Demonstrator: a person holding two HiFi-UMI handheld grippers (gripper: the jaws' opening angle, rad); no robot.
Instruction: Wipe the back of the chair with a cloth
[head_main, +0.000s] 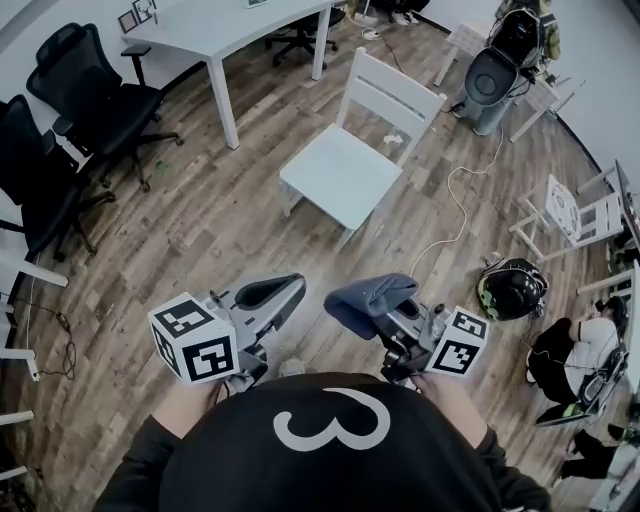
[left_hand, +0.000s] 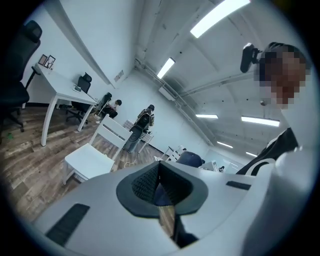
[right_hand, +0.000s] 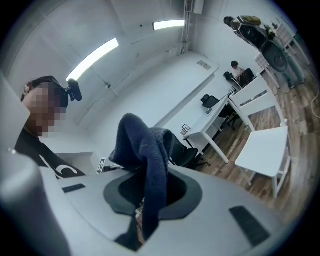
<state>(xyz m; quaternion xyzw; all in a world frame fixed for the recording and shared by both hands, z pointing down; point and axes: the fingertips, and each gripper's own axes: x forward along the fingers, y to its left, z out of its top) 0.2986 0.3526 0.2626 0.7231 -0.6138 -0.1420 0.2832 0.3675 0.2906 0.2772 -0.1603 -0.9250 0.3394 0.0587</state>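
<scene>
A white chair (head_main: 350, 160) stands on a brown wood-grain floor (head_main: 200, 230), with a white desk (head_main: 215, 30) beyond it and black office chairs (head_main: 95, 95) to its left. Nearer than the chair, grey left tongs (head_main: 278, 292) and right tongs (head_main: 350, 310) bear black-and-white square-patterned cubes (head_main: 195, 338); the right pair grips a dark blue cloth (right_hand: 145, 145).

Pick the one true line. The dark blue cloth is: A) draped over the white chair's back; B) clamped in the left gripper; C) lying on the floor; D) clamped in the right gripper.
D: the right gripper view shows the cloth pinched between the jaws of the right gripper, apart from the chair.
</scene>
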